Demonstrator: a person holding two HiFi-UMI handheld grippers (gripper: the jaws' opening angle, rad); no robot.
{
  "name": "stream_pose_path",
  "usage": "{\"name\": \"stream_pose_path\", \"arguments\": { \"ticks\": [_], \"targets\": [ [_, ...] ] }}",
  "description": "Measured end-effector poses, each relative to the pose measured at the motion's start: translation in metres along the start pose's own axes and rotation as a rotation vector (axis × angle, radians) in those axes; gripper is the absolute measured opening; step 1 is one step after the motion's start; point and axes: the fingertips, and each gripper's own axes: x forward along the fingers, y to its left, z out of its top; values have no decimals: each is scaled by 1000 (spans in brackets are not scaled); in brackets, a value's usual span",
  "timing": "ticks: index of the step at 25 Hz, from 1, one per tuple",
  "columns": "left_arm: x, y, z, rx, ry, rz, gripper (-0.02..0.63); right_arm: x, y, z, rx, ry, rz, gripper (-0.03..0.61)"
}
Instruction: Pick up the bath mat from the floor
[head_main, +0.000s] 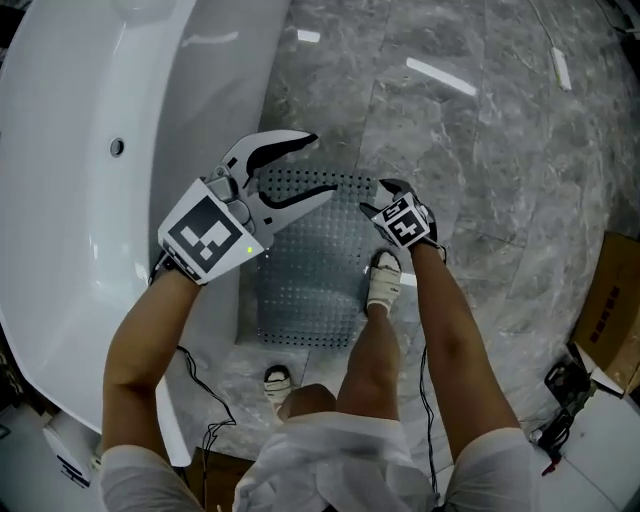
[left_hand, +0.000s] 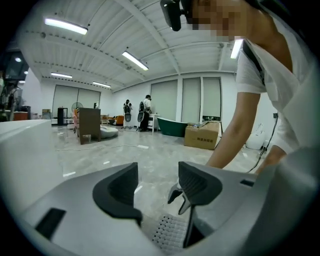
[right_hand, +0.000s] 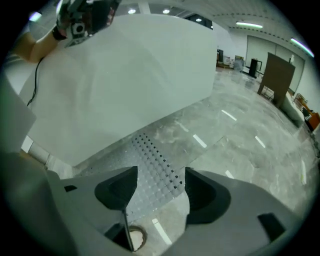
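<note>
Left gripper (head_main: 322, 165) and right gripper (head_main: 375, 197), jaws released, above the flat bath mat (head_main: 310, 270).
A shoe (head_main: 384, 280) at its edge may pin it.

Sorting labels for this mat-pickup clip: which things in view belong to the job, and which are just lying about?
Job: bath mat; left gripper; right gripper, both with fingers apart.
Lying about: bathtub; cardboard box.
</note>
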Motion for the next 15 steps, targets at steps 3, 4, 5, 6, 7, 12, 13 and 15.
{"name": "stream_pose_path", "arguments": {
  "ticks": [3,4,5,6,7,12,13,15],
  "targets": [
    [0,-11,14,27,-10,-13,237,30,-15,-10,-18,77,16,298],
    [1,-12,17,46,-7,-12,224,40,-21,-13,-9,92,20,298],
    [0,-10,17,64,4,-4,218,50,-26,-18,7,106,23,298],
    [-2,-7,15,82,20,11,216,61,-30,-23,21,124,24,298],
    [-4,-2,14,100,36,30,216,72,-32,-30,30,144,23,299],
    [-20,23,12,140,90,142,216,113,-44,-64,26,236,5,301],
    [-21,25,11,144,94,153,216,120,-48,-68,17,250,-3,302],
    [-22,26,8,158,104,158,198,133,-53,-73,9,264,-14,307]
  ]
}}
